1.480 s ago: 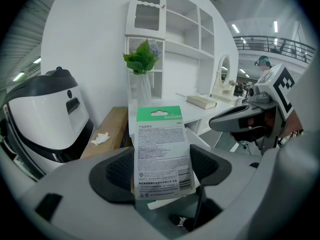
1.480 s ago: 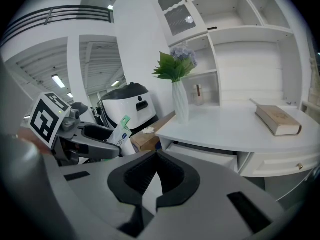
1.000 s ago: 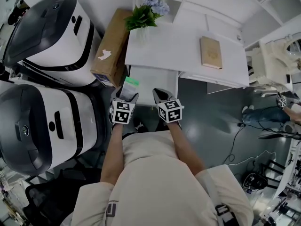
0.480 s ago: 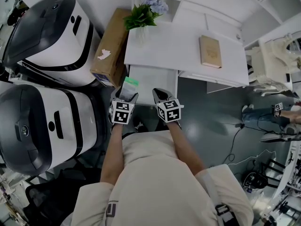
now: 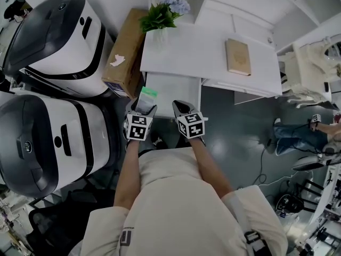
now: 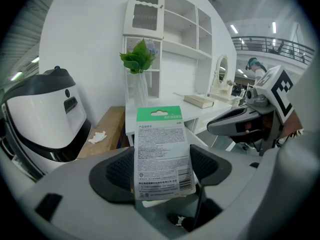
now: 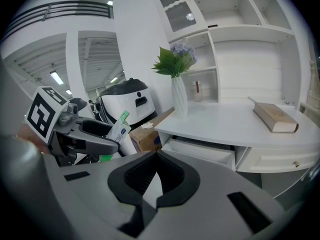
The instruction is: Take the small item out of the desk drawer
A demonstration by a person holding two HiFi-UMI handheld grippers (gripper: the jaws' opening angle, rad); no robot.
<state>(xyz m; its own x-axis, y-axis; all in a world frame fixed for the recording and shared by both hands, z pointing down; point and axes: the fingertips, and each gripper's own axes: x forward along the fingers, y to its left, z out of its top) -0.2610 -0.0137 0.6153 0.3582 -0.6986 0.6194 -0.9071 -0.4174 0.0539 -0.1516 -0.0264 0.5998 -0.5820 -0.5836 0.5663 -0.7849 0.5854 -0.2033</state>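
The small item is a flat packet with a green header, and my left gripper is shut on it, holding it upright. In the head view that left gripper and the packet hover just off the front left corner of the open white drawer. My right gripper sits beside it at the drawer's front edge. Its jaws are shut with nothing between them. The right gripper view also catches the packet and the pulled-out drawer.
On the white desk stand a vase of flowers and a book. A cardboard box leans left of the desk. Two large white-and-black machines crowd the left. Cables and a person are at the right.
Both grippers and the packet hold still. Only the person at the far right edge has shifted a little.
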